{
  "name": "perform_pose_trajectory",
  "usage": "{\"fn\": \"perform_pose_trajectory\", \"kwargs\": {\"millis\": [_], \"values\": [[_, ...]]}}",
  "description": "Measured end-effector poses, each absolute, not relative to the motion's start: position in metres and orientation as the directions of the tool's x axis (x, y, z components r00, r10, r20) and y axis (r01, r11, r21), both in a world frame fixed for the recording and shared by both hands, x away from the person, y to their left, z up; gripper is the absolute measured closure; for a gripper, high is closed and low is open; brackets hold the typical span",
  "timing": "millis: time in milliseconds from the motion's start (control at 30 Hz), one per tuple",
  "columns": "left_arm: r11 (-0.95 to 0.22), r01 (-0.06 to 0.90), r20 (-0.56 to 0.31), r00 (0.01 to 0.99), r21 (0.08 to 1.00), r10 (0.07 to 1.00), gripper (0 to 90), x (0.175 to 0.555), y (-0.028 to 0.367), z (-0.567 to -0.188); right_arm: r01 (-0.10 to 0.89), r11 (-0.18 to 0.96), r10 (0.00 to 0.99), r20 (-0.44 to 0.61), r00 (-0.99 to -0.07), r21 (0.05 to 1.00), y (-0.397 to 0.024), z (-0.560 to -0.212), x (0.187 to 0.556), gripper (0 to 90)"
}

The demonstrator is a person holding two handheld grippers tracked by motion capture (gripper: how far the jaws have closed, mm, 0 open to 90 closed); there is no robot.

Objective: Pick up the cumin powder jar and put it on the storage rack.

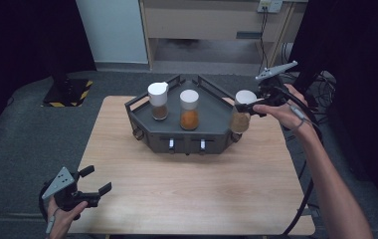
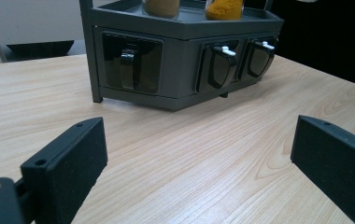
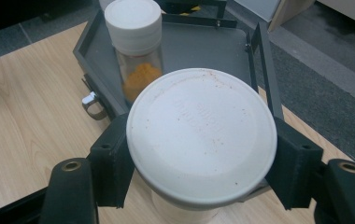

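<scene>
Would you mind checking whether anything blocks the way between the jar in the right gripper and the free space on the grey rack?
Only the rack's raised side rail lies between the held jar and the tray's bare right part; the other two jars stand further left.

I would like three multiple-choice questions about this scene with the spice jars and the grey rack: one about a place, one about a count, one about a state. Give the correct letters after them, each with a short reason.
1. Where is the jar in the right gripper?
A. In the air at the rack's right end
B. Lying on the table near the left gripper
C. On the floor

2. How many jars stand on the rack?
A. One
B. Two
C. Four

3. How are the left gripper's jaws?
A. Shut on a jar
B. Shut on a drawer handle
C. Open, with nothing between them

Answers:
1 A: the right gripper holds the white-capped jar clear of the table, beside the rack.
2 B: a dark brown jar and an orange jar stand there.
3 C: the left gripper shows bare wood between its pads.
</scene>
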State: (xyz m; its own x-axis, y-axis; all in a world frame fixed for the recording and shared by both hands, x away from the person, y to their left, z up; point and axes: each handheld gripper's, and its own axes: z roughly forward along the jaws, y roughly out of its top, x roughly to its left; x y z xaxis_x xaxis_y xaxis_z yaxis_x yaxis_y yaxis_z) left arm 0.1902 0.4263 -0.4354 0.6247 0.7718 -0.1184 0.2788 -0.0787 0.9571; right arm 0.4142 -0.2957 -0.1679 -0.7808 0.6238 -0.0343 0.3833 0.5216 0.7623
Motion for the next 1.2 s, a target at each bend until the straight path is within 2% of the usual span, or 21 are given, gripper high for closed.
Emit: {"fn": "perform_pose_trajectory", "kwargs": {"millis": [433, 1200], "values": [[-0.076, 0.281, -0.121, 0.622, 0.957, 0.774, 2.5, 0.190, 0.427, -0.436, 0.385, 0.510, 0.625, -0.024, -0.780, 0.769, -0.275, -0.168, 0.440, 34.2], [-0.076, 0.283, -0.122, 0.620, 0.956, 0.775, 2.7, 0.190, 0.428, -0.436, 0.438, 0.485, 0.696, -0.031, -0.717, 0.757, -0.245, -0.188, 0.474, 34.2]]}}
